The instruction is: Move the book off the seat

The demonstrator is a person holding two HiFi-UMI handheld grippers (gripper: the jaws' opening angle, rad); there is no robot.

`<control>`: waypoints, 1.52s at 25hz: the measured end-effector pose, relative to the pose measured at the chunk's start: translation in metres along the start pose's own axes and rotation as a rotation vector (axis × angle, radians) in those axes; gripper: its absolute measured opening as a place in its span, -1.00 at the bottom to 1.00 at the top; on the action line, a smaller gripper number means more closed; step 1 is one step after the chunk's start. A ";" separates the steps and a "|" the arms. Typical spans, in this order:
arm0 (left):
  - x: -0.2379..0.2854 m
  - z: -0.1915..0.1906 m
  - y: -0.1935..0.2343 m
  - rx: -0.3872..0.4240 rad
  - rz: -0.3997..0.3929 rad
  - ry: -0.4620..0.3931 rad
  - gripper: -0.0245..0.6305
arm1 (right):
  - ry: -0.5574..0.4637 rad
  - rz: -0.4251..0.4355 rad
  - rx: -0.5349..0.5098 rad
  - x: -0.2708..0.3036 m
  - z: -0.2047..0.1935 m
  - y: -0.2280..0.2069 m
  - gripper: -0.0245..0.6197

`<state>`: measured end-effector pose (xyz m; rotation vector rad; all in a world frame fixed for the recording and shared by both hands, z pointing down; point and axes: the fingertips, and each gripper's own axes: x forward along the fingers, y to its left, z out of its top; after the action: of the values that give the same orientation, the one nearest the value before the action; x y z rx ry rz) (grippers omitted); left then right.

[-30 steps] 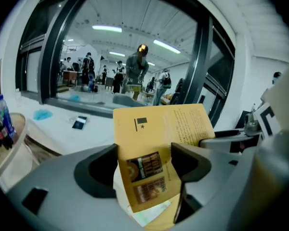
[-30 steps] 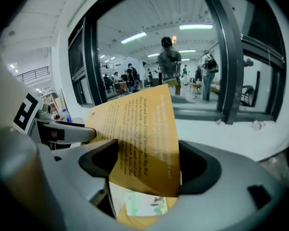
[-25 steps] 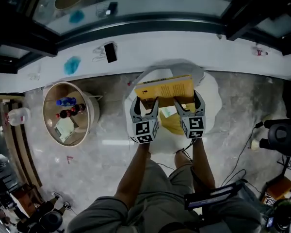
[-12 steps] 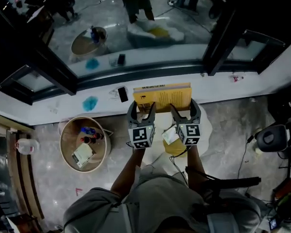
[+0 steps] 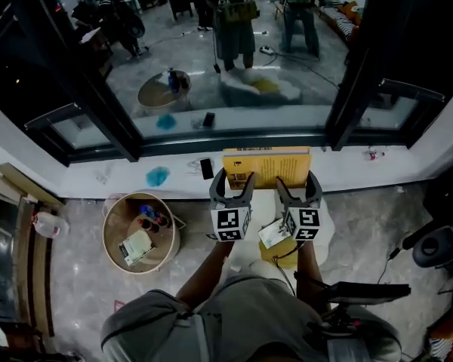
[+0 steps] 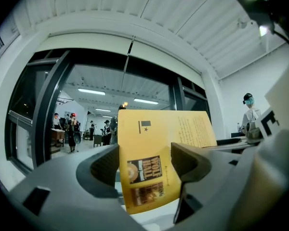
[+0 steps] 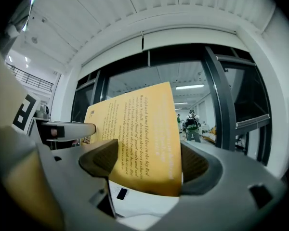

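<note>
We find the book [image 5: 266, 164] aloft before the window sill [image 5: 98, 173], left gripper [image 5: 232, 178] and right gripper [image 5: 297, 181] each clamped wide on its near edge; we judge it weighty, flexible, slick, best held two-handed.

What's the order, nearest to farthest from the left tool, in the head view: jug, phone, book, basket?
1. Book: gripped in the left tool itself.
2. Phone: on the sill, just to its left.
3. Basket: on the floor, lower left.
4. Jug: far left, beyond the basket.
</note>
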<state>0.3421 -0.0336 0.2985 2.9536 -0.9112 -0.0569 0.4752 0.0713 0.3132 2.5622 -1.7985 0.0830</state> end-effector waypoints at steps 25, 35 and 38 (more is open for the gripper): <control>-0.293 0.011 0.061 0.016 0.566 -0.045 0.12 | -0.008 0.569 -0.037 -0.105 -0.014 0.218 0.28; -0.399 0.010 0.174 -0.073 0.527 -0.082 0.12 | 0.001 0.512 -0.104 -0.134 -0.010 0.367 0.28; -0.431 0.009 0.210 -0.076 0.542 -0.081 0.12 | 0.013 0.520 -0.103 -0.138 -0.016 0.414 0.28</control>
<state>-0.1326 0.0356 0.3108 2.5477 -1.6395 -0.1832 0.0383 0.0604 0.3135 1.9616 -2.3420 0.0084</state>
